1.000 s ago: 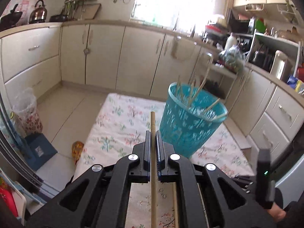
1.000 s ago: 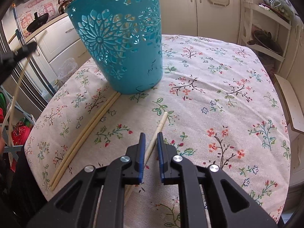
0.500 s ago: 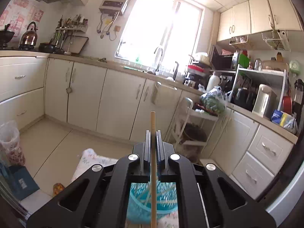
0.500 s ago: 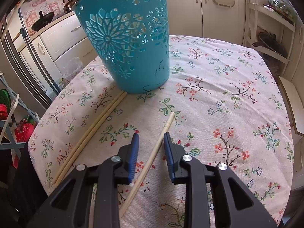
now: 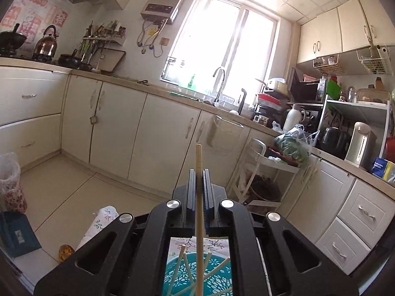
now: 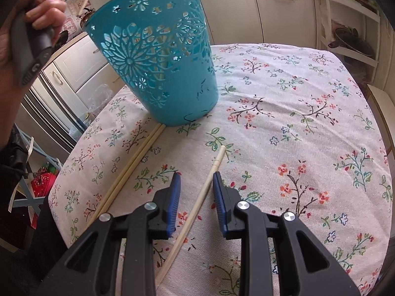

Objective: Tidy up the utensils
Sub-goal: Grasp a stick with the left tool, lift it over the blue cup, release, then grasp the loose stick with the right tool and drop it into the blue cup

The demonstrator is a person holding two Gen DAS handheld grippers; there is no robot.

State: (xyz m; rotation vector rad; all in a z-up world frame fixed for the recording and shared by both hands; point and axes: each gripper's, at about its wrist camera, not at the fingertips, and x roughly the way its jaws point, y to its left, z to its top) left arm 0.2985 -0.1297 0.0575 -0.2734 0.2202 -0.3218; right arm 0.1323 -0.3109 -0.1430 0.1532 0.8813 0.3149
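Floral cloth covered the tabletop (image 6: 308, 113) under the teal basket (image 6: 158, 56). Left tool (image 5: 199, 172) pinched a chopstick (image 5: 199, 197) upright above that basket; lowering it straight seemed best. Right tool (image 6: 195, 176) stood wide around another chopstick (image 6: 197, 202) near the basket.

Teal basket (image 6: 158, 56), its wall cut through with a lacy flower pattern, big daisy-like bloom on the left side, smaller blossoms near the rim. Tablecloth (image 6: 308, 113) is off-white, scattered with red-orange flowers, green leaves, blue blooms and thin dark twigs. Pale cream chopstick (image 6: 197, 204) near, a pair of tan chopsticks (image 6: 133, 167) to the left. Right gripper (image 6: 196, 192) black with blue pads and silver bolts. Left gripper (image 5: 199, 192) black too, a light wood chopstick (image 5: 199, 197) against it, teal showing below. Far cabinets (image 5: 118, 128) cream
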